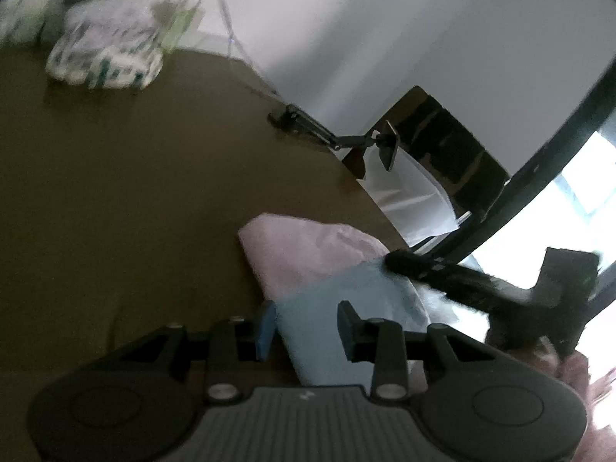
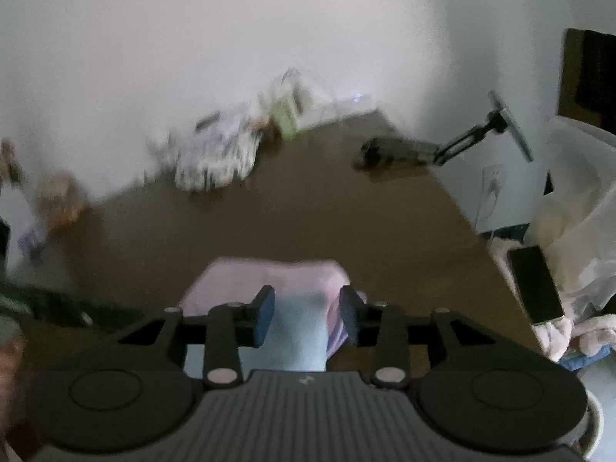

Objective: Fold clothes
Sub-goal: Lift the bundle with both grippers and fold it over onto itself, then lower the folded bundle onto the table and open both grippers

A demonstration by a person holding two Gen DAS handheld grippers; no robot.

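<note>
Hovering over the blue cloth [image 2: 296, 331] stacked on the pink cloth [image 2: 246, 281] at the table [image 2: 308, 215] edge, left gripper [image 1: 306, 329] and right gripper [image 2: 307, 315] gape, gripping nothing; pinch matching corners evenly.

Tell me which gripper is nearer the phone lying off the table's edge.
Right. The right gripper sits just left of the phone; the left gripper is farther left, beyond it.

Pink cloth [image 2: 269, 277] w/ lt-blue cloth [image 2: 296, 331], brown table [image 2: 346, 223].
</note>
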